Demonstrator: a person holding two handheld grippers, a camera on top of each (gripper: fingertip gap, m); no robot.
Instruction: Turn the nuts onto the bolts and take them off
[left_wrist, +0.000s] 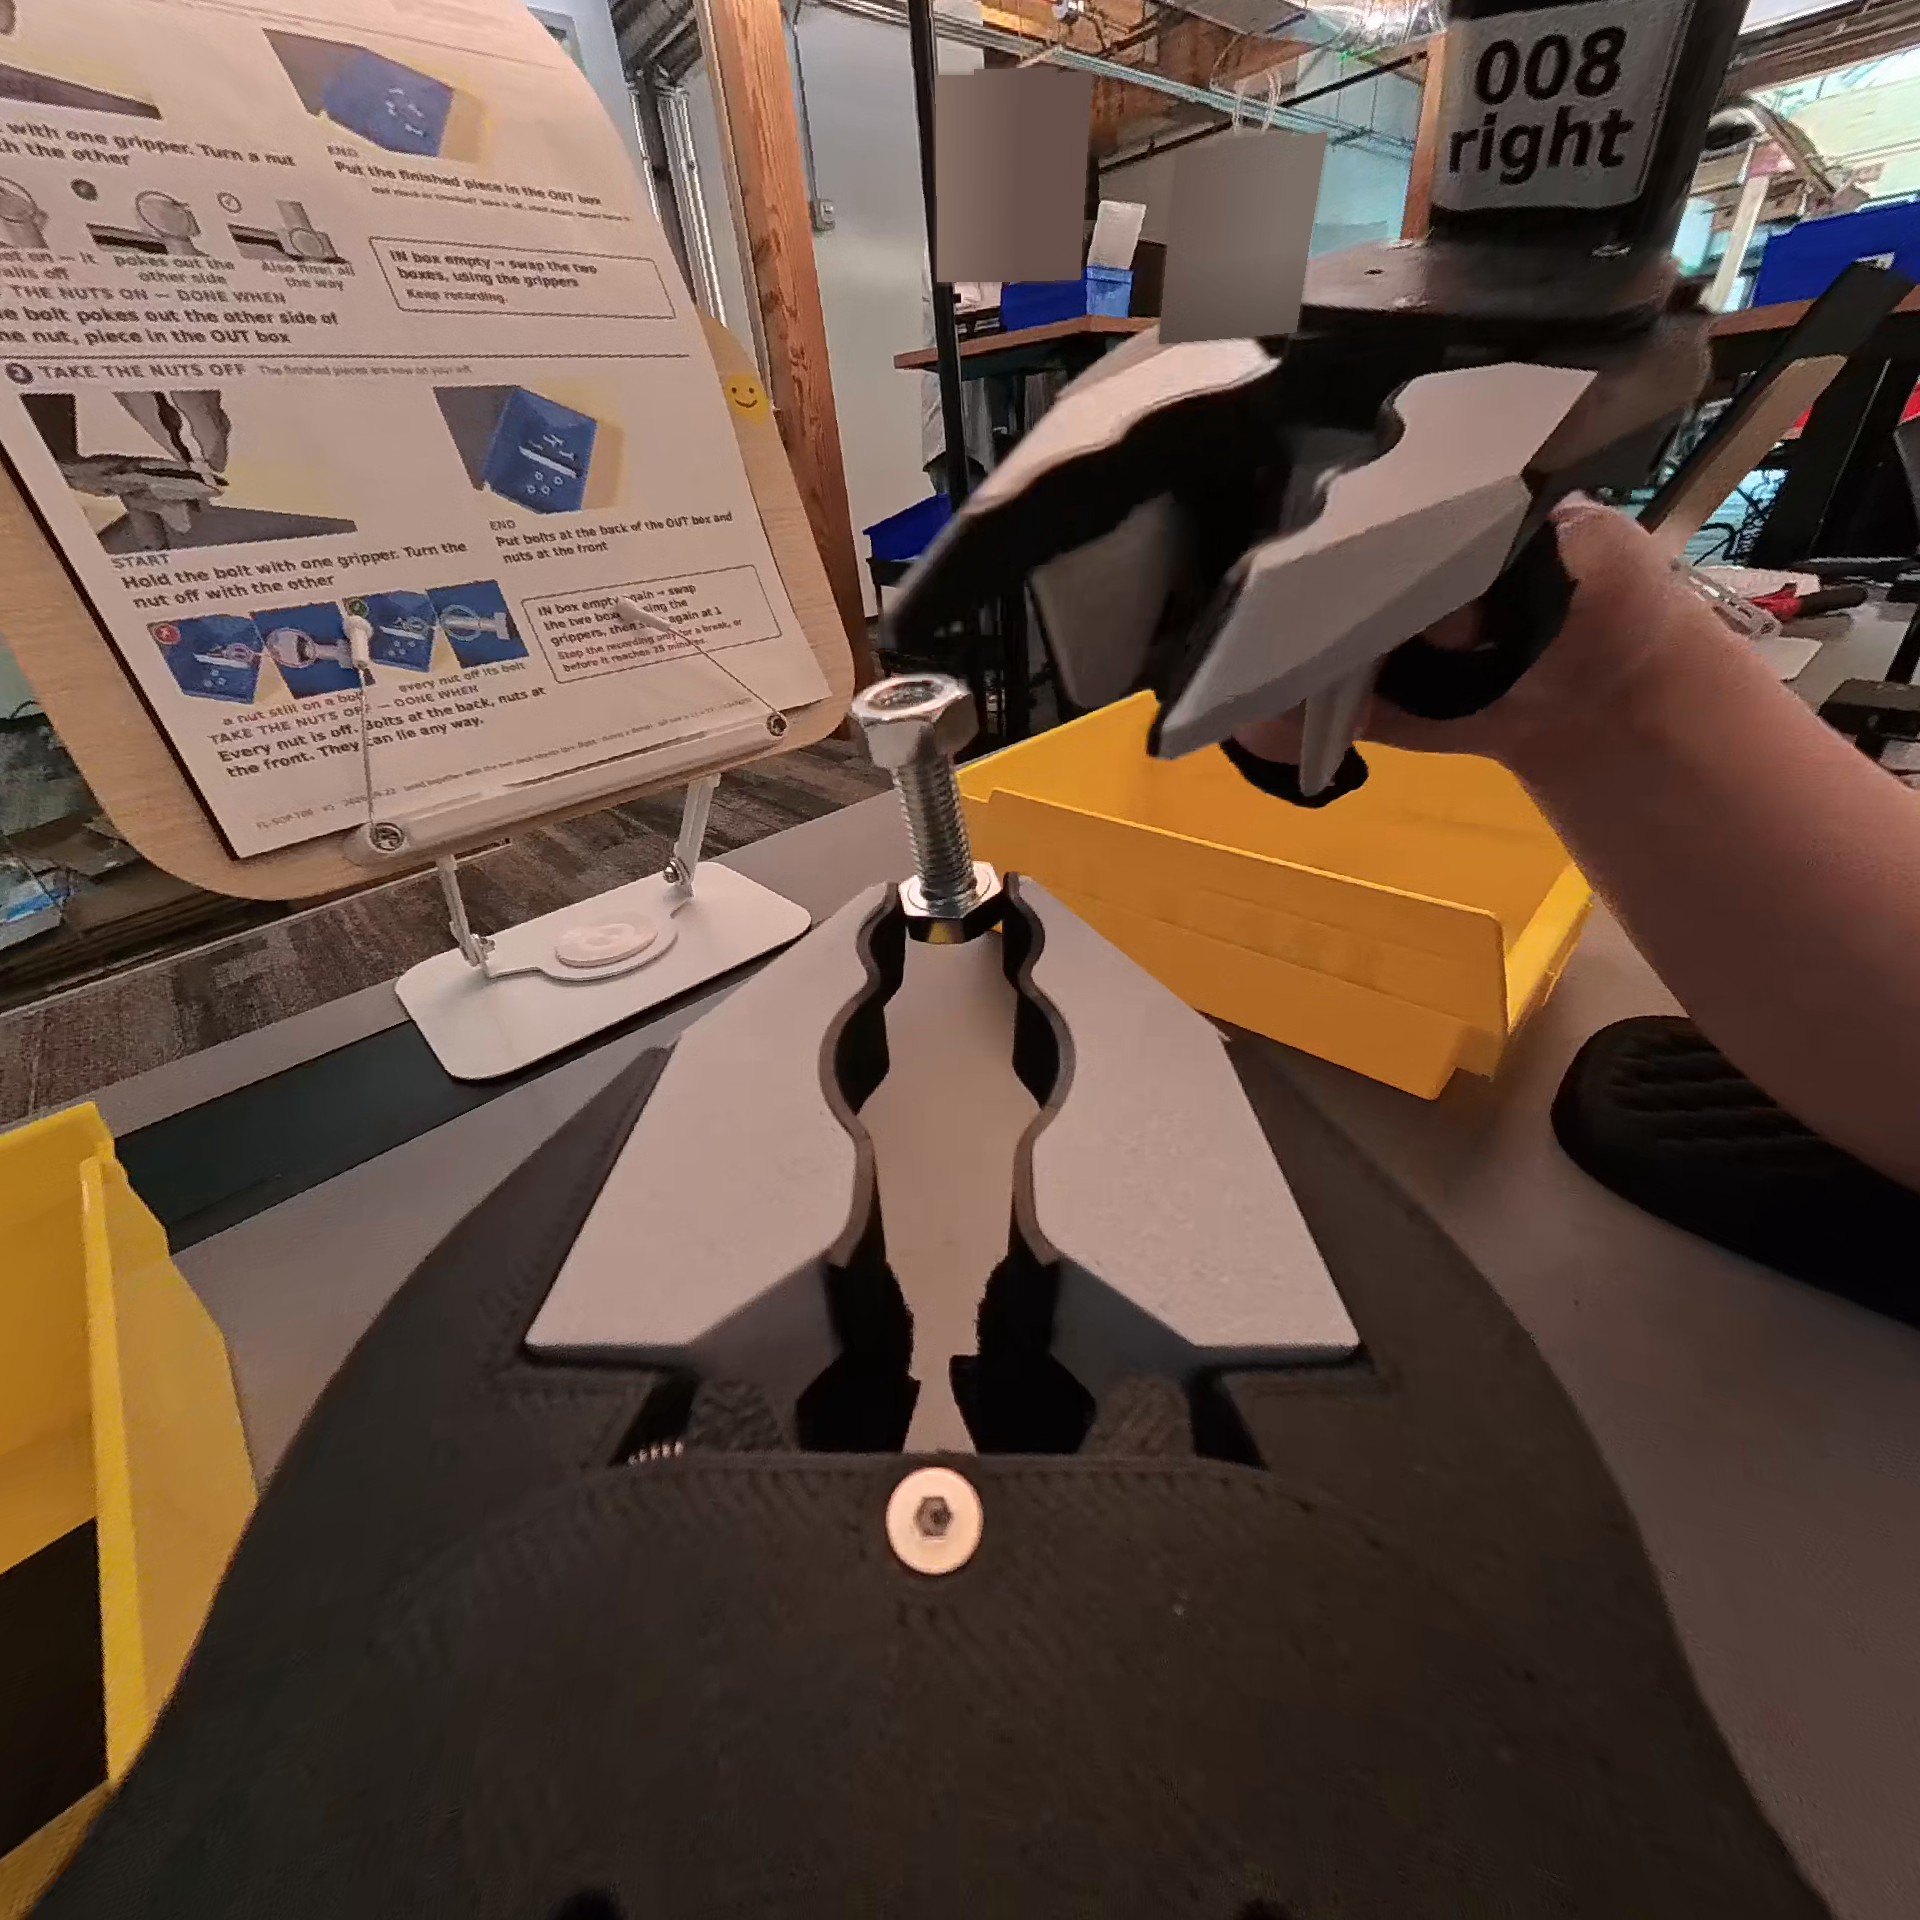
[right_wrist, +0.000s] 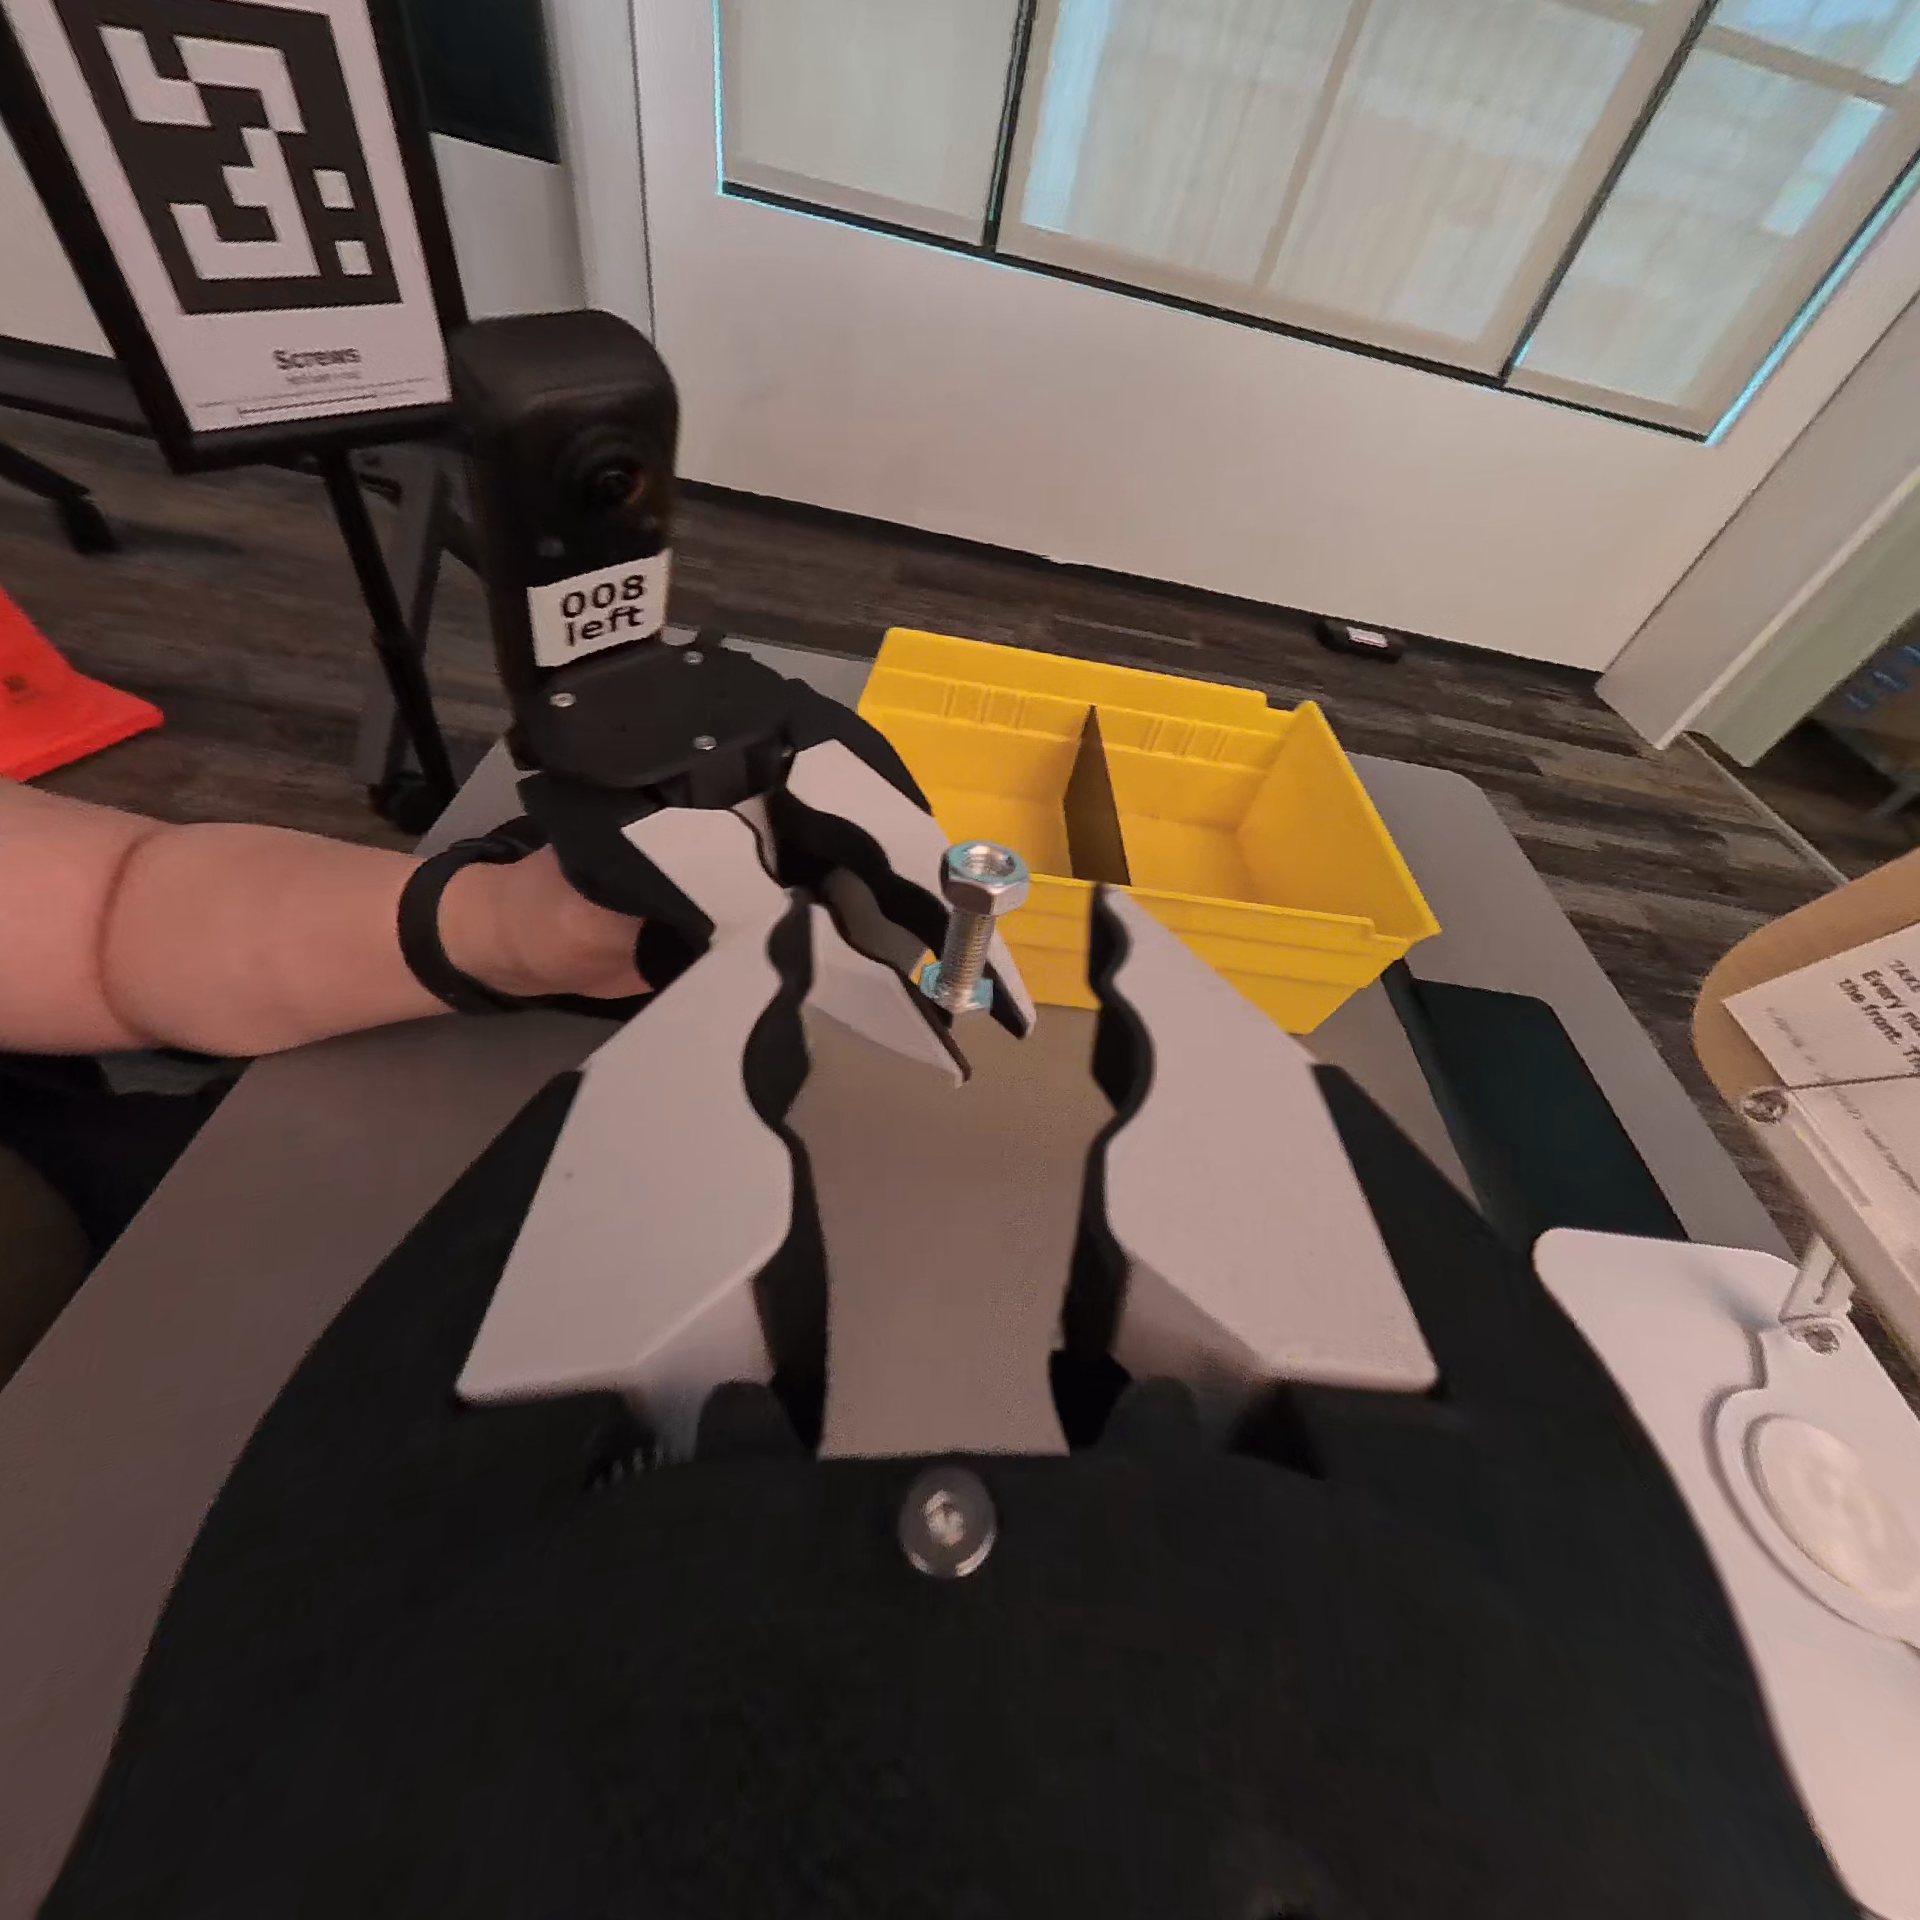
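Left wrist view shows the left gripper (left_wrist: 951, 914) reaching level and forward over the grey table (left_wrist: 1714, 1558), its pale grey, wavy-edged fingers (left_wrist: 727, 1153) drawn close and pinching the head of a bolt (left_wrist: 940, 831) at their tips. The bolt is bright zinc-coated steel with a threaded shank; it stands nearly upright from the tips, and a hexagonal nut (left_wrist: 914, 717) sits at its top end. Up and to the right of the bolt, the right gripper (left_wrist: 1039, 665) comes down at a slant, held by a bare hand (left_wrist: 1621, 644) with a black strap; its fingers are spread and touch nothing. Right wrist view looks past the right gripper's (right_wrist: 940, 935) parted fingers (right_wrist: 644, 1195) straight at the bolt (right_wrist: 971, 956), which lies in the gap between them without contact, the nut (right_wrist: 984, 878) uppermost. Behind the bolt sits a glossy yellow plastic bin (right_wrist: 1330, 831) with a divider; a second yellow bin (left_wrist: 1299, 894) lies right of the bolt in the left wrist view. Left of the bolt, an instruction sheet (left_wrist: 364, 416) rests on a wooden board with a white metal stand (left_wrist: 603, 966).
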